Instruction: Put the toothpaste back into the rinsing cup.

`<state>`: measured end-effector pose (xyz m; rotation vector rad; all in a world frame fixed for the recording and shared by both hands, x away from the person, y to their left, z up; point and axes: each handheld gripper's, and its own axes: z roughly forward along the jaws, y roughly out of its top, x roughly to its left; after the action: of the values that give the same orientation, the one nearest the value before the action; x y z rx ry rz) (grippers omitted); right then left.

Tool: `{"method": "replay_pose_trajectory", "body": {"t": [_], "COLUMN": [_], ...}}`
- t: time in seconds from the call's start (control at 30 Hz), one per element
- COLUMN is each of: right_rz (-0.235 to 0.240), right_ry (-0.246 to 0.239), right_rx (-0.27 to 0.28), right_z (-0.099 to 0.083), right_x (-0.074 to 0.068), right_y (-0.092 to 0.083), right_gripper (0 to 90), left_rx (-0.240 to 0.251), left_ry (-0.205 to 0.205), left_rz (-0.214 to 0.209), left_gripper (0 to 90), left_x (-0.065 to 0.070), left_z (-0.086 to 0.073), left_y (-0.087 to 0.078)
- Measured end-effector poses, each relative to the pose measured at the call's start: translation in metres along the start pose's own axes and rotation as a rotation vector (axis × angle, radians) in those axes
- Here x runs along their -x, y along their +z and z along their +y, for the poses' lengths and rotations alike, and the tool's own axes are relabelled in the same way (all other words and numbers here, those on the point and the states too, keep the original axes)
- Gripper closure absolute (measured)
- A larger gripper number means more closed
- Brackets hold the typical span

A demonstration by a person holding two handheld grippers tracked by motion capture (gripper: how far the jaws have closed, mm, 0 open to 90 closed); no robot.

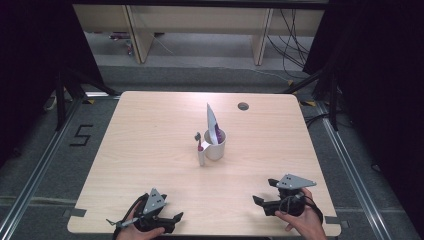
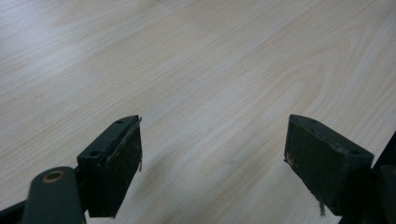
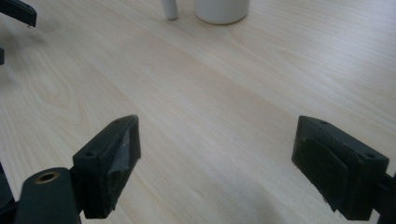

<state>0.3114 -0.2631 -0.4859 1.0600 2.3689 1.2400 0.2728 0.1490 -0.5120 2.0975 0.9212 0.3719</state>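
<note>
Item 1, left hand-held gripper: we hold it low at the near left edge of the table, jaws spread wide with nothing between them. Its own view shows bare wood past both pads, so we judge it parked at rest, clear of the work.

Item 2, right hand-held gripper: near right edge, jaws likewise wide apart and empty. It points toward the middle of the table, and in its own view the base of the cup sits at the top edge, which suggests to us that it is lined up for a reach forward.

Item 3, cup: white, upright, near the table's centre and well apart from both grippers. It holds a tall white tube with purple print, which leans against the rim and stands well above it, presumably kept upright that way. What else lies inside we cannot tell.

Item 4, toothbrush: white handle, dark head uppermost, standing just beside the cup on its left and seemingly propped against it; contact is too small to confirm.
</note>
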Motion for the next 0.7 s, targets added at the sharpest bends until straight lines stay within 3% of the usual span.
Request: {"method": "replay_pose_trajectory", "body": {"t": [0.03, 0.07, 0.1, 0.13, 0.17, 0.27, 0.3, 0.33, 0.37, 0.4, 0.5, 0.57, 0.6, 0.63, 0.67, 0.7], "right_rz": [0.000, -0.010, -0.014, -0.018, -0.020, -0.027, -0.032, -0.040, -0.018, -0.030, -0.032, -0.037, -0.025, -0.029, -0.036, -0.040], "right_ry": [0.018, -0.009, 0.015, -0.001, 0.015, -0.005, 0.016, -0.007, 0.029, 0.002, 0.038, 0.004, 0.035, 0.011, 0.033, 0.013], "right_rx": [-0.003, -0.006, -0.014, -0.018, -0.015, -0.017, -0.020, -0.014, -0.029, -0.019, -0.039, -0.027, -0.034, -0.029, -0.036, -0.035], "right_z": [-0.001, -0.002, -0.003, -0.004, -0.006, -0.008, -0.010, -0.010, -0.012, -0.012, -0.015, -0.017, -0.018, -0.019, -0.020, -0.020], "right_x": [-0.001, 0.001, 0.000, 0.001, 0.000, 0.003, 0.001, 0.003, 0.000, 0.002, -0.002, 0.000, -0.002, -0.001, -0.003, -0.002], "right_y": [-0.001, -0.003, -0.005, -0.006, -0.007, -0.011, -0.012, -0.012, -0.013, -0.014, -0.017, -0.018, -0.018, -0.019, -0.021, -0.022], "right_gripper": [16.5, 16.5, 16.5, 16.5, 16.5, 16.5, 16.5, 16.4, 16.5, 16.4, 16.4, 16.4, 16.4, 16.4, 16.4, 16.4], "left_rx": [0.000, -0.001, 0.003, 0.000, 0.003, 0.000, 0.001, 0.001, 0.000, 0.001, 0.003, 0.001, 0.002, 0.002, 0.001, 0.002], "left_ry": [0.001, 0.001, 0.000, 0.001, 0.001, 0.001, 0.002, 0.001, 0.002, 0.000, -0.003, 0.002, 0.001, 0.000, 0.001, 0.000], "left_rz": [0.000, 0.000, -0.001, 0.000, -0.002, 0.001, 0.000, 0.000, 0.001, 0.003, 0.005, 0.003, 0.007, 0.003, 0.003, 0.003], "left_gripper": [18.8, 18.8, 18.8, 18.8, 18.8, 18.8, 18.8, 18.8, 18.8, 18.8, 18.8, 18.8, 18.8, 18.8, 18.8, 18.8], "left_x": [0.000, 0.000, 0.000, 0.000, 0.000, 0.000, 0.000, 0.000, 0.000, 0.000, 0.000, 0.000, 0.000, 0.000, 0.000, 0.000], "left_z": [0.000, 0.000, 0.000, 0.000, 0.000, 0.000, 0.000, 0.000, 0.000, 0.000, 0.000, 0.000, 0.000, 0.000, 0.000, 0.000], "left_y": [0.000, 0.000, 0.000, 0.000, 0.000, 0.000, 0.000, 0.000, 0.000, 0.000, 0.000, -0.001, 0.000, -0.001, -0.001, -0.001]}}
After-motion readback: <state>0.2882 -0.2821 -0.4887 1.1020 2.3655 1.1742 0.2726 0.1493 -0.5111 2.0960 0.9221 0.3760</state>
